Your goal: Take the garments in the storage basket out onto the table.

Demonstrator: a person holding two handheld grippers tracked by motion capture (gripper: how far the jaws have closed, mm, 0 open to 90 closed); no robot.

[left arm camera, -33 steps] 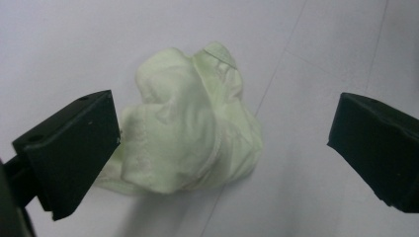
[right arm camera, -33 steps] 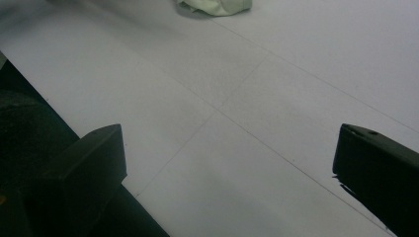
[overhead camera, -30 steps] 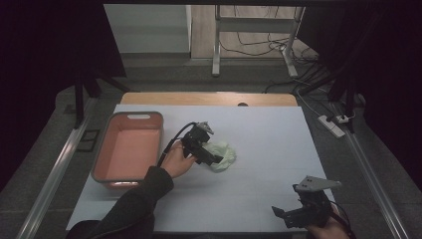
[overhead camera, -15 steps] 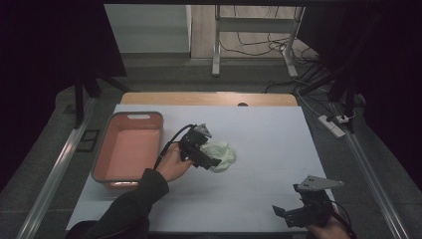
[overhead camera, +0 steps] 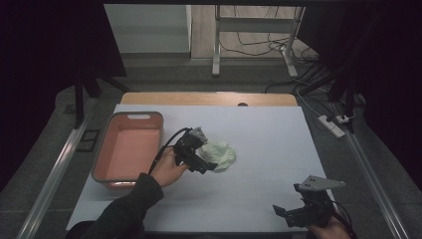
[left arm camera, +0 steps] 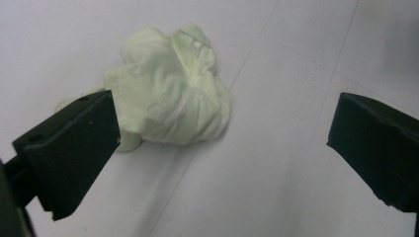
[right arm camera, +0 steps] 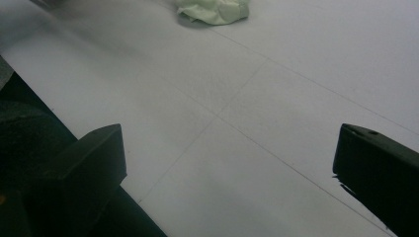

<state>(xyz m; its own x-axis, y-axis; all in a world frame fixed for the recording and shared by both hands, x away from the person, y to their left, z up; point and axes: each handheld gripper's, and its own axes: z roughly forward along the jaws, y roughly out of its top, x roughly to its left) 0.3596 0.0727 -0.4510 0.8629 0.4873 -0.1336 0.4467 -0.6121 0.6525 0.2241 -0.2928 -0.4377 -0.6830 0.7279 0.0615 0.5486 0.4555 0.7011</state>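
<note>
High view dim, grainy; surroundings near black from 9 through 12 to 3 o'clock. Table (overhead camera: 278, 139) is the brightest area, evenly lit, soft shadows only. Pale floor patch at 12 o'clock. Left gripper view: cloth (left arm camera: 168, 98) fairly sharp, slightly washed out; jaws soft-edged. Right gripper view: cloth (right arm camera: 213, 11) at 12 o'clock blurred; dark shadow at 8 o'clock; no glare.

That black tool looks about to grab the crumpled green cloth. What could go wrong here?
The left tool is open, but the cloth sits off-centre, near one jaw; closing now might pinch only an edge or miss. The loose cloth could also slide on the smooth white table. The pink tub lies close beside the left hand, which could bump it.
</note>
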